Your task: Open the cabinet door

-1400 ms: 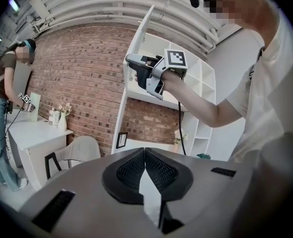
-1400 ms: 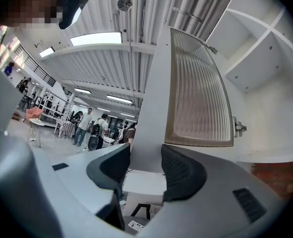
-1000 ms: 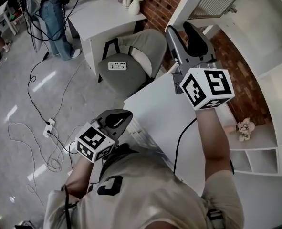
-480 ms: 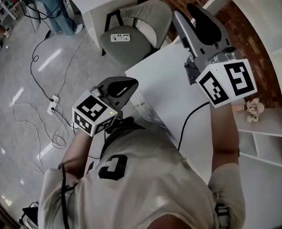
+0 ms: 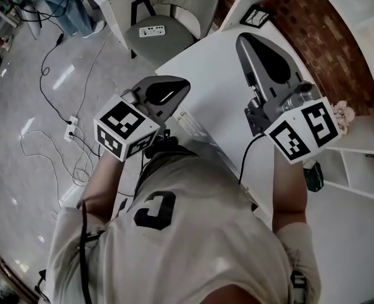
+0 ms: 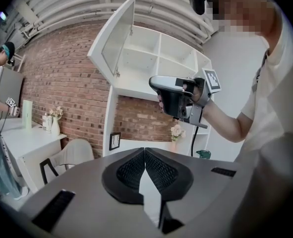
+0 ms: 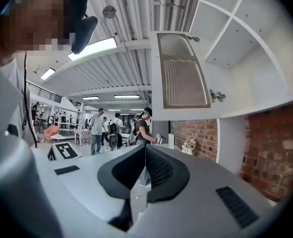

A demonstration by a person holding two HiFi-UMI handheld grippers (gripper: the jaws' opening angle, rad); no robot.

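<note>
The white cabinet's door (image 6: pixel 117 38) stands open, swung up and outward from the wall shelves (image 6: pixel 161 63). From the right gripper view its ribbed glass panel (image 7: pixel 182 73) hangs overhead, with hinges (image 7: pixel 215 95) on its right side. My right gripper (image 5: pixel 242 40) is shut and empty, held level over the white table below the door and apart from it. It also shows in the left gripper view (image 6: pixel 158 86). My left gripper (image 5: pixel 185 86) is shut too, with nothing in it, near the table's front edge. Both pairs of jaws meet at their tips in their own views (image 6: pixel 145 150) (image 7: pixel 145 148).
A white table (image 5: pixel 218 87) lies under both grippers. A grey chair (image 5: pixel 174 11) stands beyond it, and cables (image 5: pixel 54 125) trail on the floor to the left. A picture frame (image 5: pixel 256 16), flowers (image 5: pixel 343 113) and a green figure (image 5: pixel 313 176) sit by the shelves. People (image 7: pixel 99 128) stand far off.
My right gripper has come down and back from the raised door to a spot over the table. The left gripper has drifted up and slightly forward.
</note>
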